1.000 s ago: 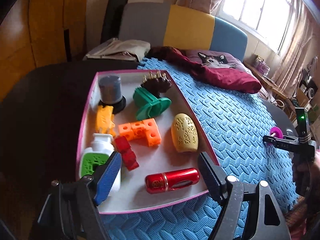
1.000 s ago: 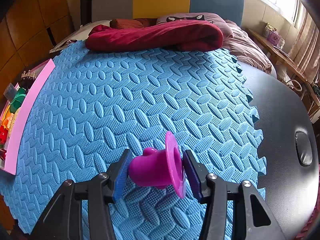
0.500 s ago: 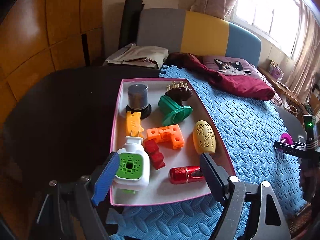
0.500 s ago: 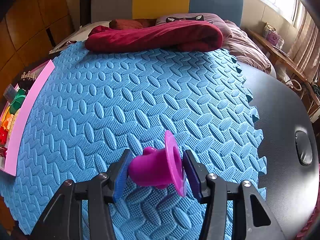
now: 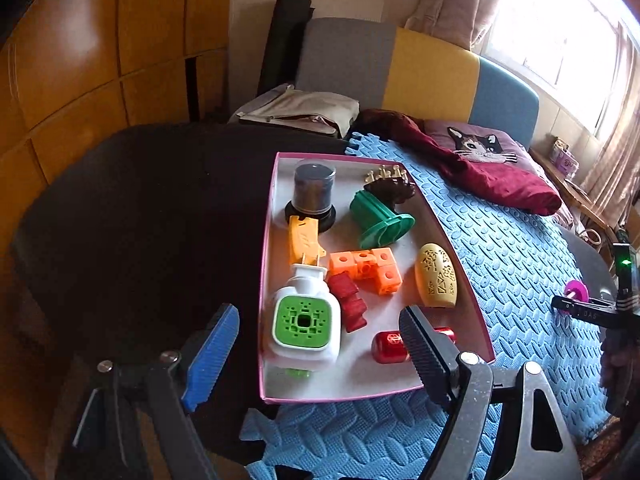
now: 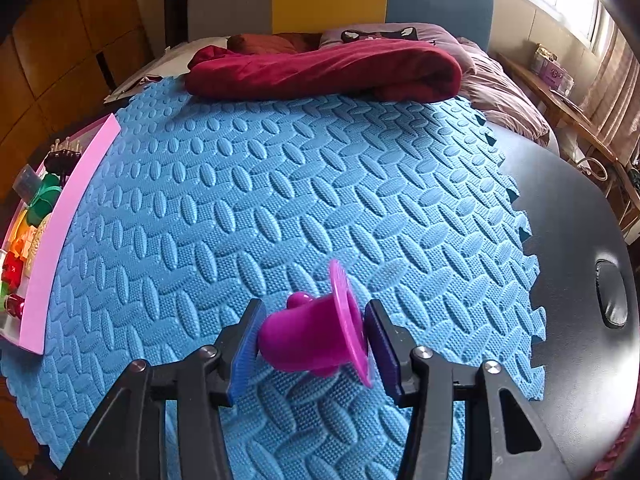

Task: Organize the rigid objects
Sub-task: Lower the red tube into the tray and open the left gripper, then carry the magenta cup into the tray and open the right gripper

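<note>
Holding the magenta flanged piece (image 6: 316, 336) clamped just above the blue foam mat (image 6: 280, 184), the right gripper (image 6: 314, 340) carries the only item outside the pink-rimmed tray (image 5: 265, 264). The left gripper (image 5: 320, 344) hangs released and empty over the tray's near end. Remaining: deposit that piece.

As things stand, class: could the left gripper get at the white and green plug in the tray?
Probably yes. The left gripper is open and empty, and the white and green plug lies between its fingers at the tray's near end, nothing covering it.
</note>
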Available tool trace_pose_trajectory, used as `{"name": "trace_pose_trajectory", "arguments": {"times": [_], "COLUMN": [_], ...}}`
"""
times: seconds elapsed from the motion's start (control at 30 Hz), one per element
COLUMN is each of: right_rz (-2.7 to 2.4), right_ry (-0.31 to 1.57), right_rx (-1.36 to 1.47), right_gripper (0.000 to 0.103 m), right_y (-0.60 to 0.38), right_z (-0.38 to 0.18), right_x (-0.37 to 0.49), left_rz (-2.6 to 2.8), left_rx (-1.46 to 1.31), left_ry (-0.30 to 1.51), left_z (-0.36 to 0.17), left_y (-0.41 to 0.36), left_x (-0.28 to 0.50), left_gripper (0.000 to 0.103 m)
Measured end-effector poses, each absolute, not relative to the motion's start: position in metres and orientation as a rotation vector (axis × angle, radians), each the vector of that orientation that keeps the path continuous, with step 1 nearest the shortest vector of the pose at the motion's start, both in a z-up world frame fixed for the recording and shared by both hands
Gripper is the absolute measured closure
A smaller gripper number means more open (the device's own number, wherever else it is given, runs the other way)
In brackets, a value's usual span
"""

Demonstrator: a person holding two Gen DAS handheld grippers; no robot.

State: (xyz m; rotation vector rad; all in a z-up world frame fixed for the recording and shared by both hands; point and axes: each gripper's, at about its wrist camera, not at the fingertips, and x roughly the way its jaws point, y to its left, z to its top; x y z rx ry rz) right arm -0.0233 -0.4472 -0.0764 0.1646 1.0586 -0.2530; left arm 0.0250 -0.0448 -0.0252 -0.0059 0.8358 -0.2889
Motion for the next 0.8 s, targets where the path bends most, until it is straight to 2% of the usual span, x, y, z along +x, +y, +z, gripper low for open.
{"name": "trace_pose_trajectory", "arguments": {"times": [0.13,0.63,0.8], "right_rz": [-0.188,0.202,0.328], "right_ry": [1.018,0.835,0.835], "right_rx": [0.190,0.110,0.044], "right_gripper": [0.056,0.056,0.056], "right_y": [-0.421,-0.276,-0.217], "right_z": [-0.064,-0.002,-0.005], "right_x": [-0.014,0.020,0.033], "left_rz": [-0.265,-0.190,-0.189], "left_rx": [-0.028,-0.078,-0.083], "left_ry": [0.830,0.849,0.850], "left_z": [-0.025,-0.034,-0.034], "left_y": [-0.032,0.003,0.006], "left_x": [0.026,0.030,0.030], "left_gripper": [0.020,0.020,0.020]}}
